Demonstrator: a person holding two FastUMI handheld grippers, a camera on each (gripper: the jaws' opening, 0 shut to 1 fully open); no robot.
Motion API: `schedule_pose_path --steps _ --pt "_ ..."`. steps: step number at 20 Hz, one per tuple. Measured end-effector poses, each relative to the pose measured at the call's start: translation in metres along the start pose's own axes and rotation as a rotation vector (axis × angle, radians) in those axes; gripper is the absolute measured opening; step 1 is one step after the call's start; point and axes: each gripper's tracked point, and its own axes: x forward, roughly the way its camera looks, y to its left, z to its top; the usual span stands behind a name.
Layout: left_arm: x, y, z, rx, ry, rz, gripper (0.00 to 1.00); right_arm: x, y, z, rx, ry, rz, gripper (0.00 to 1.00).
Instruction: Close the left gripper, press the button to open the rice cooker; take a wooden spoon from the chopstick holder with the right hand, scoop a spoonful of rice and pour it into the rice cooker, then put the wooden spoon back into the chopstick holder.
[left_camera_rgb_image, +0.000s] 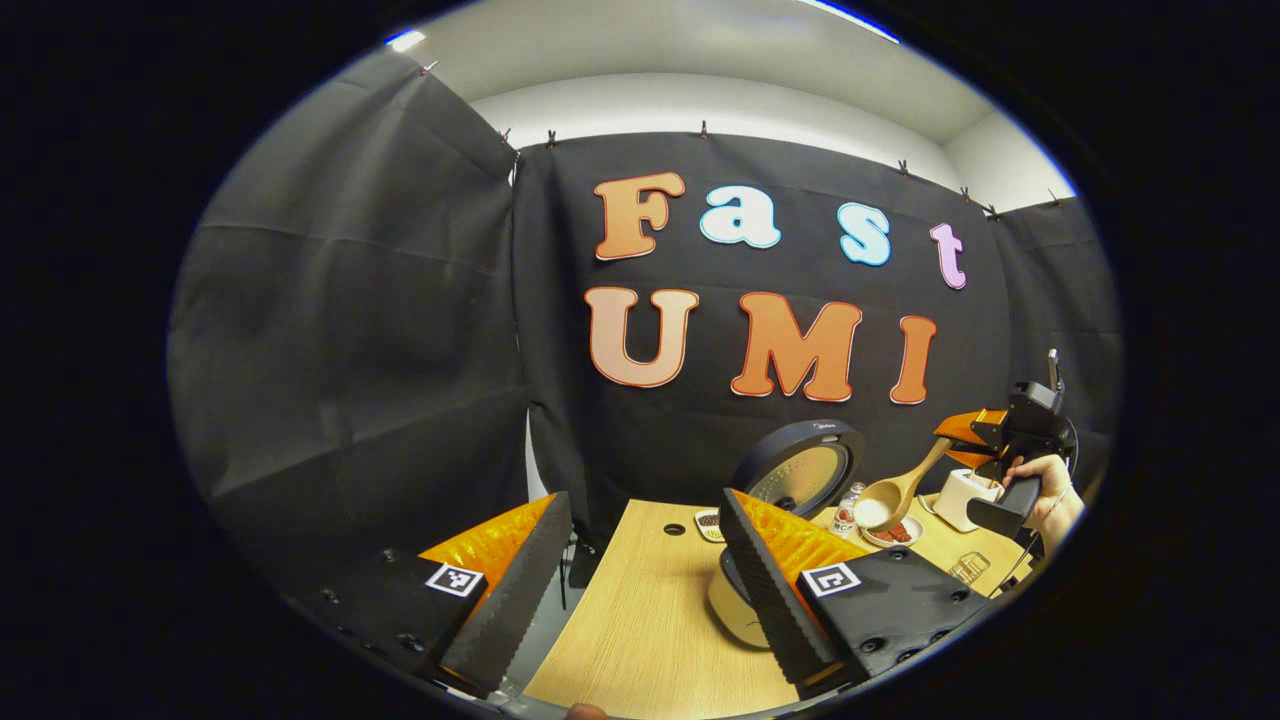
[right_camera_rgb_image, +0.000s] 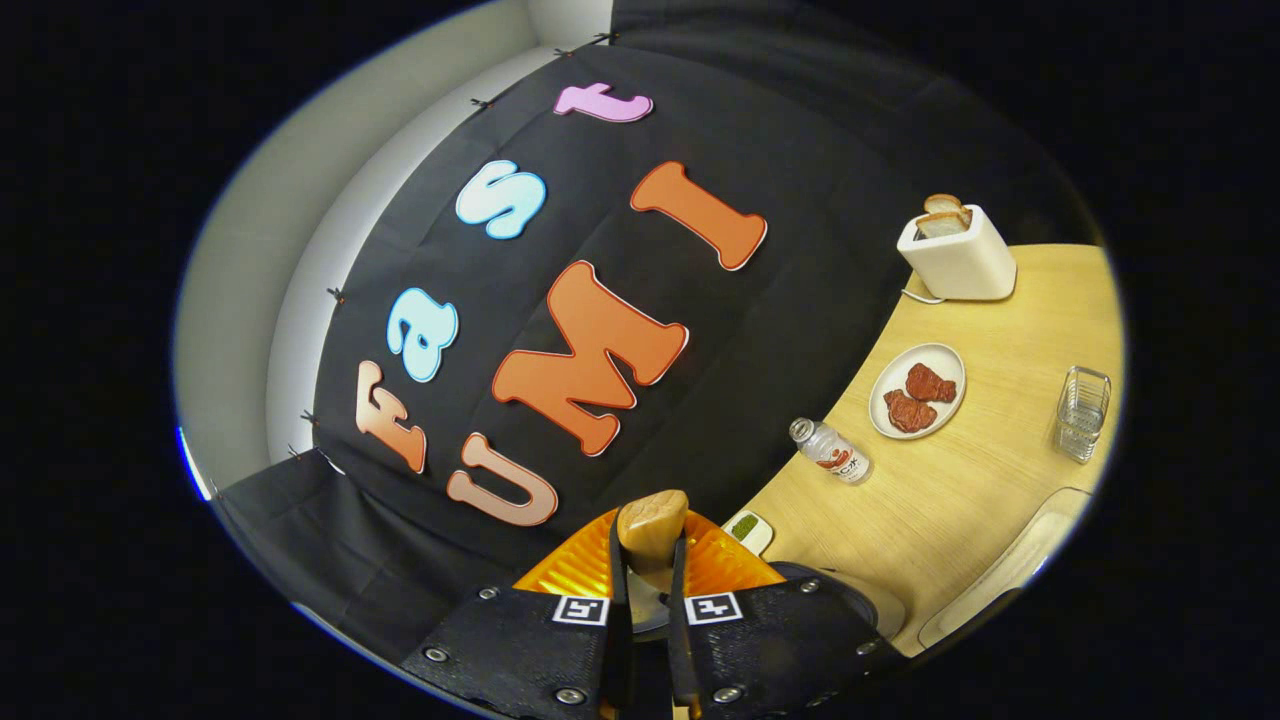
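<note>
Right fingers clamp the wooden spoon, tilted over the rice cooker; left fingers gape, seemingly empty.

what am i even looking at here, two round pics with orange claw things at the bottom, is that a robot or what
No robot: a person holds a two-finger gripper in each hand, and a fisheye camera rides on each one. The left gripper view looks past the left gripper, open and empty, over a wooden table to the rice cooker with its lid up. There you also see the right gripper carrying a wooden spoon of rice towards the cooker. The right gripper view shows that gripper's fingers shut on the spoon handle, plus a toaster, plate, bottle and glass.
</note>
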Motion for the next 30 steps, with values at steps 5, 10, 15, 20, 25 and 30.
schedule_pose_path --steps 5,10,15,20,25,30 --pt "0.004 -0.002 0.003 0.011 -0.005 -0.007 1.00 -0.002 0.017 0.000 -0.070 0.011 0.037 0.13" --pt "0.005 -0.001 0.002 0.011 -0.003 -0.006 1.00 0.001 0.028 0.002 -0.164 0.001 0.056 0.13" --pt "0.006 0.000 0.005 0.009 -0.011 0.001 1.00 0.004 0.037 -0.012 -0.242 0.013 0.084 0.13" --pt "0.009 0.001 0.003 0.019 -0.001 0.006 1.00 0.006 0.051 -0.019 -0.325 0.009 0.113 0.13" --pt "0.010 0.001 0.006 0.015 -0.007 0.006 1.00 0.007 0.060 -0.027 -0.420 0.003 0.137 0.13" --pt "0.013 0.004 0.001 0.015 0.005 0.015 1.00 0.001 0.077 -0.035 -0.577 -0.026 0.189 0.13"
